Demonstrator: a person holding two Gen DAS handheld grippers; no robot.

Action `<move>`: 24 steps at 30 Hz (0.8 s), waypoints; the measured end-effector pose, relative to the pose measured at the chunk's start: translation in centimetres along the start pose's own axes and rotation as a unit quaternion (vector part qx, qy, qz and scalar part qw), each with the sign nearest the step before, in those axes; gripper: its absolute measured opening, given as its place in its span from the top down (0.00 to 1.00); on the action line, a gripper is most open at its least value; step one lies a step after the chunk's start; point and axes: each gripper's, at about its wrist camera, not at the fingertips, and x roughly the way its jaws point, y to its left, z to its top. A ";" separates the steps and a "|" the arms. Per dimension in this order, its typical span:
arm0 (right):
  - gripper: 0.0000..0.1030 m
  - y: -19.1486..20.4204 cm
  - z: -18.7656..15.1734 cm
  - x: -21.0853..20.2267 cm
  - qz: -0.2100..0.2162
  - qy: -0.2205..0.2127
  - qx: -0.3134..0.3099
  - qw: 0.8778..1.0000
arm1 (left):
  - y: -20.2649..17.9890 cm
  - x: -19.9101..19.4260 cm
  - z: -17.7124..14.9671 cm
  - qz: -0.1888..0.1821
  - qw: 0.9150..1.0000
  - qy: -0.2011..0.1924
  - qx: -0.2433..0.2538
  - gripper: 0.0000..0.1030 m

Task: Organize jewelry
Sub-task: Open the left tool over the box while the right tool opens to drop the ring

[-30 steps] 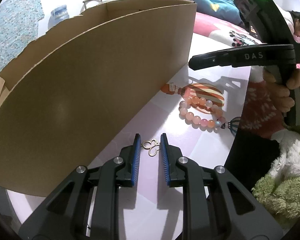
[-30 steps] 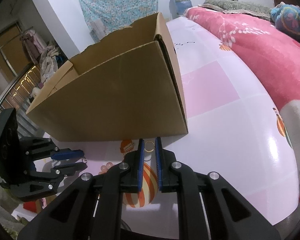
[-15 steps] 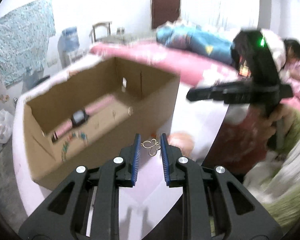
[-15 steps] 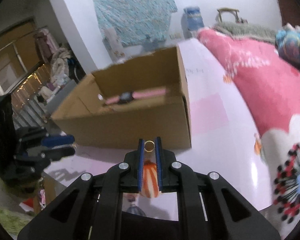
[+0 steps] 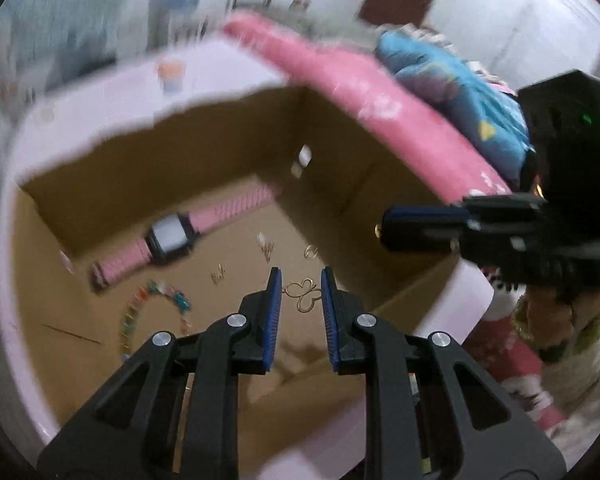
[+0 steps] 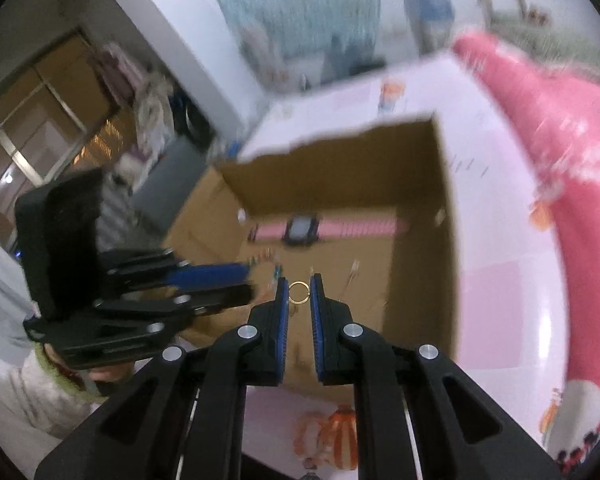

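Grippers both hanging over the open cardboard box [image 5: 352, 184]. Left gripper [image 5: 298, 294] is pinching a gold butterfly-shaped charm [image 5: 305, 295] between its blue pads [image 5: 275, 300], jaws narrowed onto it, charm sitting near the fingertips above the box floor. Right gripper [image 6: 299, 293] is clamping a small gold ring [image 6: 298, 292] between its pads [image 6: 315, 300], jaws nearly closed around it, ring held upright over the box interior. Inside the box a pink-strapped watch [image 5: 172, 238] is lying flat along the far wall, a colourful beaded bracelet [image 5: 148, 312] is lying on the floor to its near left, and a few small gold pieces [image 5: 266, 246] are lying scattered mid-floor; too blurred to tell what they are. Box is sitting on a pale pink bedsheet [image 6: 500, 272], with a pink blanket [image 6: 572, 148] just beyond its right side. Each gripper is showing in the other's view, both at the near rim.
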 end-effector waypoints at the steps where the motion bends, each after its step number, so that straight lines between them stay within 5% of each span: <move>1: 0.89 -0.2 0.5 1.3 -0.008 0.028 -0.001 1.000 | 0.6 0.7 0.2 -0.005 1.000 0.013 -0.016 0.82; 7: 0.89 -0.4 0.8 4.0 -0.036 0.074 -0.018 0.996 | 1.9 3.3 0.3 0.004 0.998 0.046 -0.051 0.81; 24: 0.88 -0.3 1.3 1.6 -0.058 0.032 -0.016 0.998 | 2.3 1.1 0.4 -0.003 0.998 0.007 -0.066 0.75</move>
